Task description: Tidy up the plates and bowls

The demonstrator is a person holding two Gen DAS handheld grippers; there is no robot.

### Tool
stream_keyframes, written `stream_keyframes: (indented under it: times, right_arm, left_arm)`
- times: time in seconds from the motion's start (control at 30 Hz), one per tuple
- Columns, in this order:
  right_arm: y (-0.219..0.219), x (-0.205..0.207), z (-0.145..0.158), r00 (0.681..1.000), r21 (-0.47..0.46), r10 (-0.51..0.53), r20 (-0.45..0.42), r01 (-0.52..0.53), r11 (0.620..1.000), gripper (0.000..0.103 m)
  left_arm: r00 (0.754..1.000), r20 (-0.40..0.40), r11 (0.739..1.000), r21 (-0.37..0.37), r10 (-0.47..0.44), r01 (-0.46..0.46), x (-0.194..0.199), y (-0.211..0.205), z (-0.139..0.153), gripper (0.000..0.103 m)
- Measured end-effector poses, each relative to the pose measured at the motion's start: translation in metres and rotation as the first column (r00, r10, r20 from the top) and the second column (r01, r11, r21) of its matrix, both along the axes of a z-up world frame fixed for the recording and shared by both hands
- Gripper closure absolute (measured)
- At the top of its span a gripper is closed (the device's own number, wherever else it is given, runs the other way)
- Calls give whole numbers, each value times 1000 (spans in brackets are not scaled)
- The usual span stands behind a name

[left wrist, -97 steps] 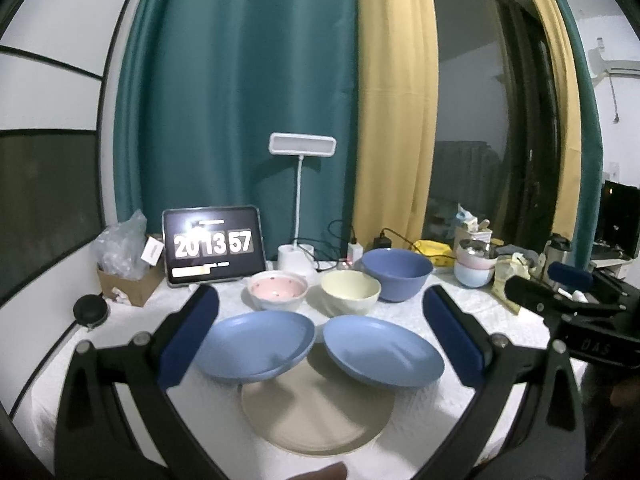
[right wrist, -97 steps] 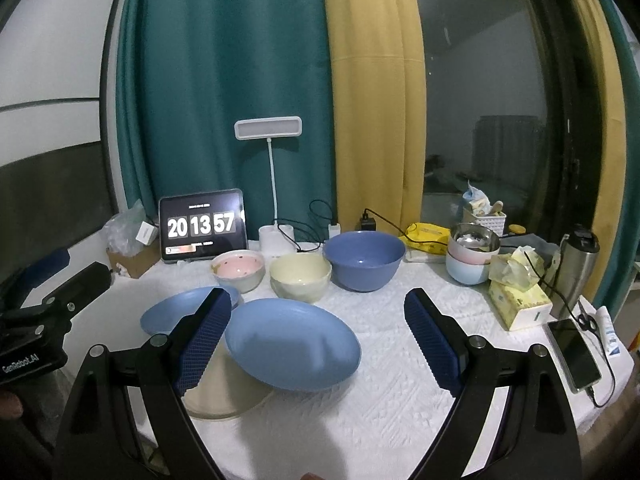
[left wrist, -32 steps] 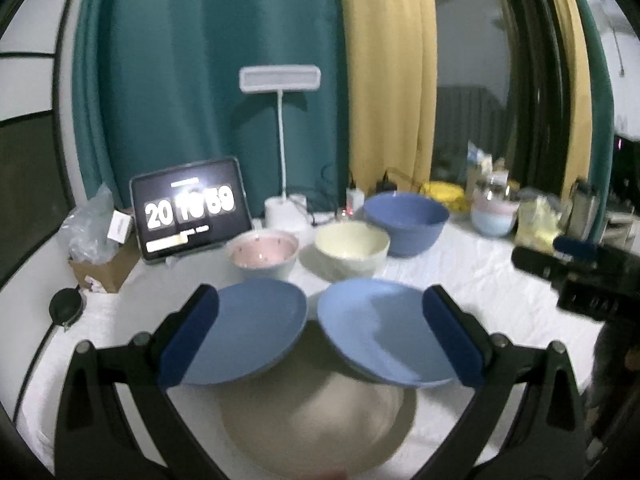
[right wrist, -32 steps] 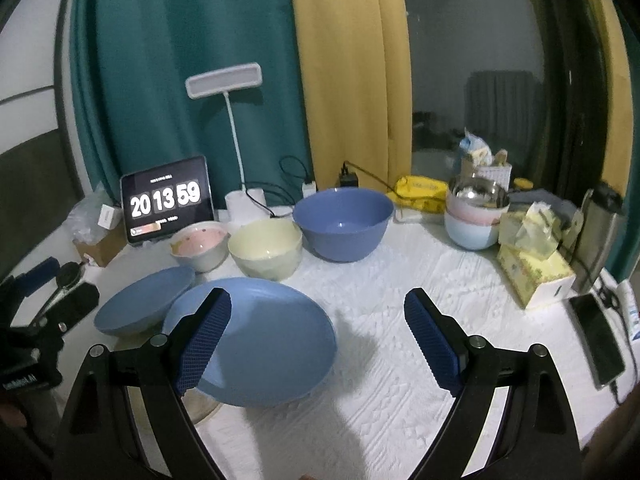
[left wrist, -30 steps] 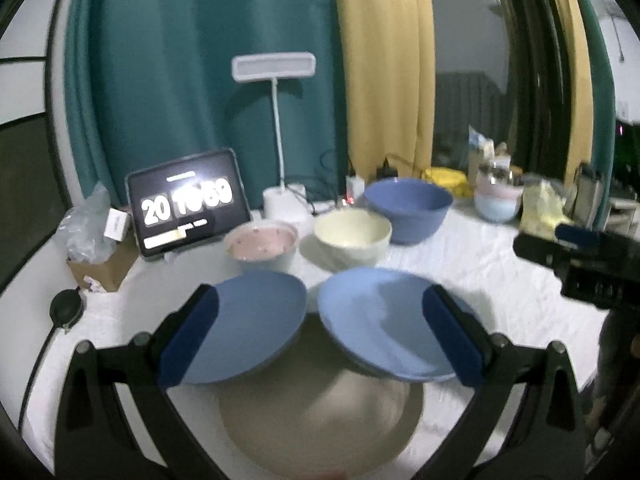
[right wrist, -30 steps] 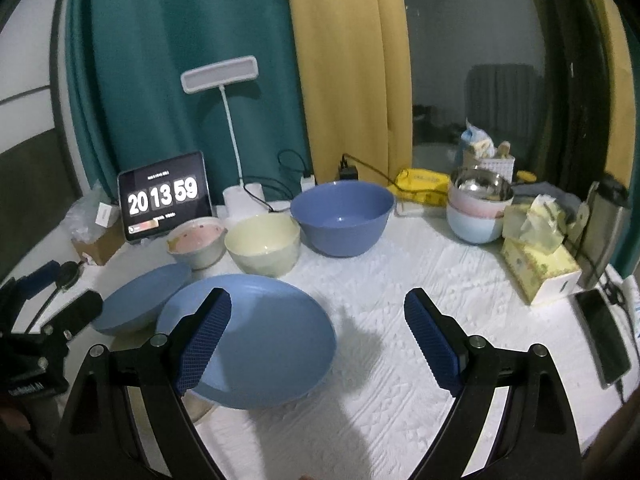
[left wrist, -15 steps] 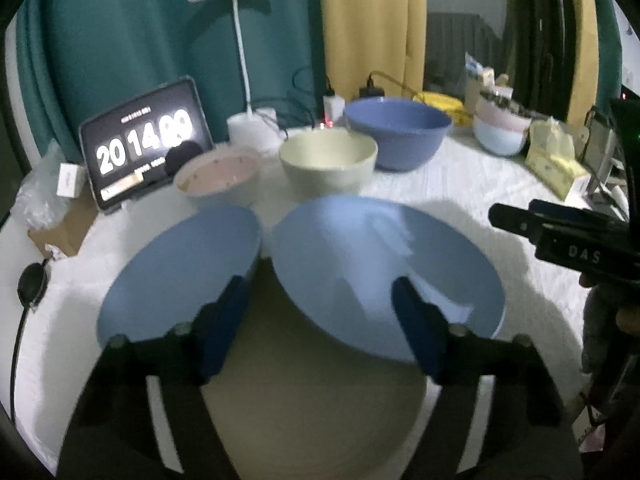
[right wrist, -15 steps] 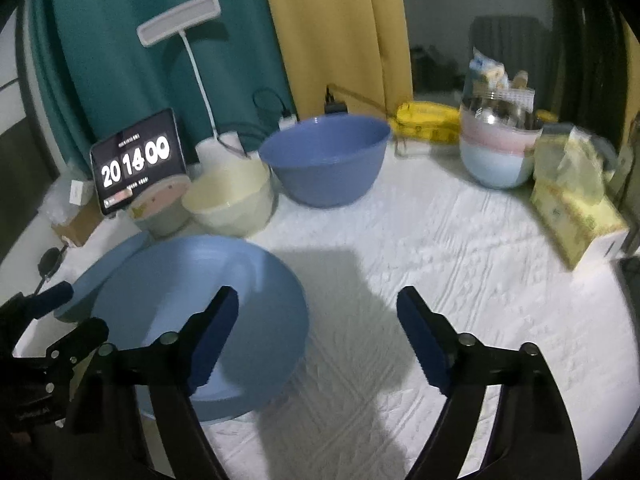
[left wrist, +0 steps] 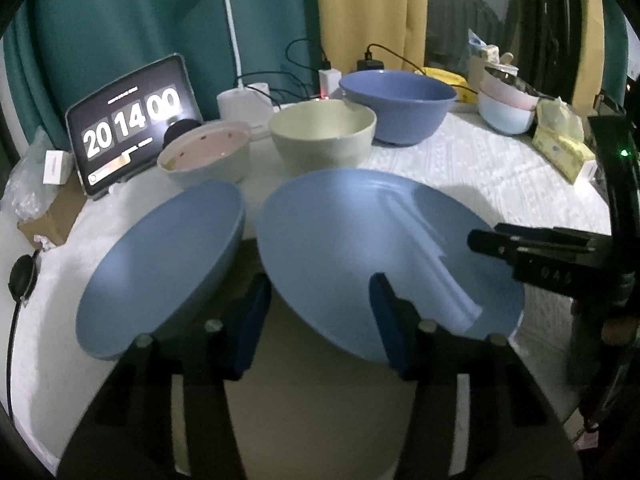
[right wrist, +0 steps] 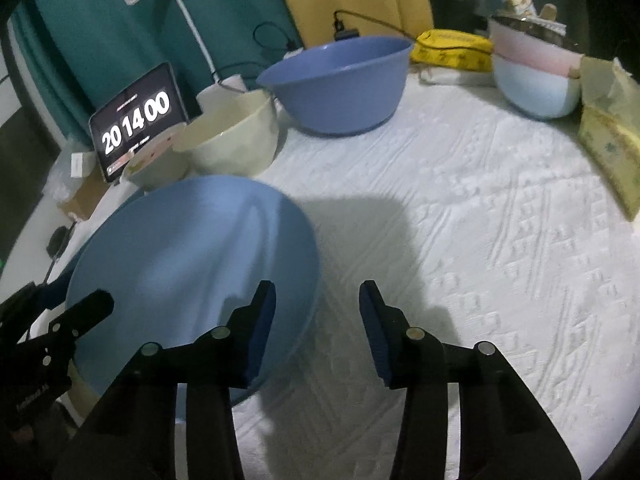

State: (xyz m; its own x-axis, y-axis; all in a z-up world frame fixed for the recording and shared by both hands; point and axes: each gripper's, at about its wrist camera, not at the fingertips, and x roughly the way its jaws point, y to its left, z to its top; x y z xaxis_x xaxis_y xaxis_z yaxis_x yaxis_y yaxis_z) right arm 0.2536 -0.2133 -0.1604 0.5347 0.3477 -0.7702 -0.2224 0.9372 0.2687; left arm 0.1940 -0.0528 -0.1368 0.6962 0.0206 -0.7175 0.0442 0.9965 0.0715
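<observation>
Two blue plates lean on a beige plate [left wrist: 312,400]: the left blue plate [left wrist: 160,272] and the right blue plate [left wrist: 360,232]. My left gripper [left wrist: 320,320] hangs low over the beige plate, jaws closing, with the right blue plate's near rim between them and untouched. My right gripper [right wrist: 318,328] straddles that same plate's right rim [right wrist: 308,240], jaws closing, one finger over the plate and the other over the cloth, pads clear of it. Behind stand a pink bowl [left wrist: 204,156], a cream bowl [left wrist: 324,136] and a big blue bowl [left wrist: 396,100].
A tablet clock [left wrist: 132,124] and a lamp base [left wrist: 244,104] with cables line the back. Stacked pastel bowls [left wrist: 504,108] and a tissue pack [left wrist: 560,140] sit at the right, a cardboard box [left wrist: 48,216] at the left. White tablecloth [right wrist: 480,240] spreads right of the plates.
Both grippers have come down and forward to the plates and now tilt downward. Both pairs of jaws have narrowed from wide open. The dishes have not moved.
</observation>
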Motion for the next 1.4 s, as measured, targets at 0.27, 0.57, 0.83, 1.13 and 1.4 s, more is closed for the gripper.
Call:
stream_keyframes:
  times: [0.27, 0.57, 0.83, 1.13, 1.4]
  right_arm:
    - [4, 3, -2, 1000, -33, 8, -20, -8, 999, 83]
    - [-14, -8, 6, 1000, -38, -22, 8, 22, 999, 85]
    - [-45, -15, 17, 995, -58, -90, 41, 92, 994, 85]
    - [-80, -14, 13, 987, -73, -156, 38, 158, 985, 85]
    - [-87, -12, 7, 985, -88, -172, 28, 174, 981, 85]
  left_arm:
    - [1000, -3, 1000, -6, 18, -19, 3, 0, 0, 64]
    - [1000, 11, 1000, 0, -20, 20, -1, -18, 4, 66]
    - [997, 11, 997, -12, -82, 82, 5, -49, 3, 66]
    - [990, -26, 990, -29, -139, 138, 19, -76, -12, 66]
    - [987, -65, 987, -67, -147, 143, 28, -73, -24, 66]
